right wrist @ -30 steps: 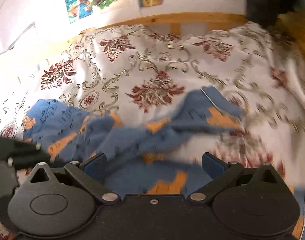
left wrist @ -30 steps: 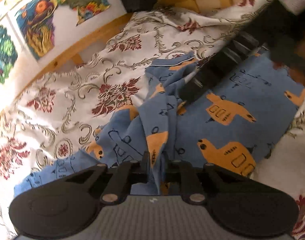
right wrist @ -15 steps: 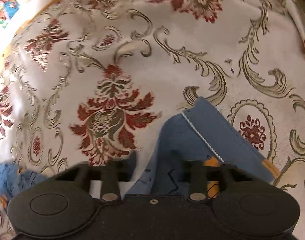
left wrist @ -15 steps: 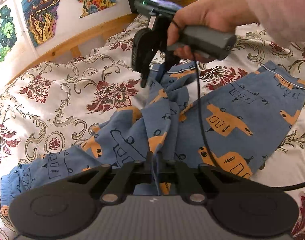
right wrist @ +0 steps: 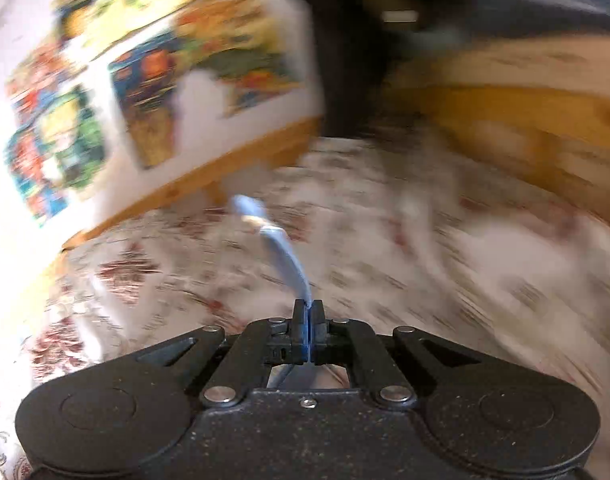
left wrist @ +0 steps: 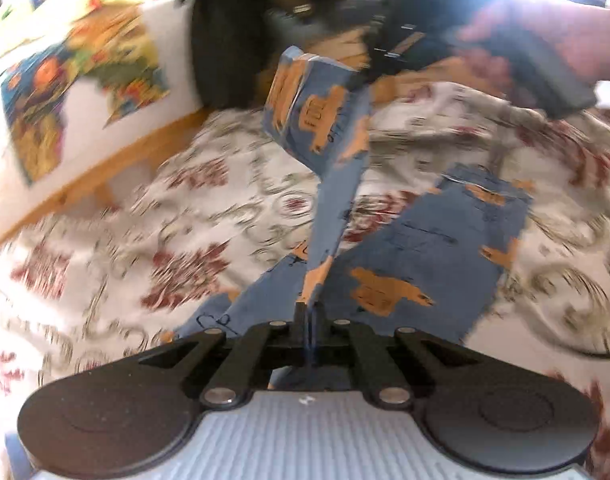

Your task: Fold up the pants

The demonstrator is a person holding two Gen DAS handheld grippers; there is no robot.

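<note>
Pants (left wrist: 417, 256) pinched by both grippers, left (left wrist: 307, 312) and right (right wrist: 307, 312); thin bites could slip if they pull apart, dropping a leg on the bedspread (left wrist: 209, 208).

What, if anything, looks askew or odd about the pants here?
The pants are not flat: one leg is stretched taut, twisted, between the left gripper and the raised right gripper. The other leg lies skewed on the bedspread.

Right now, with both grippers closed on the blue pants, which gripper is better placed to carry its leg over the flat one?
Probably the right gripper: it holds one leg of the pants raised above the bed, while the left gripper pinches low.
</note>
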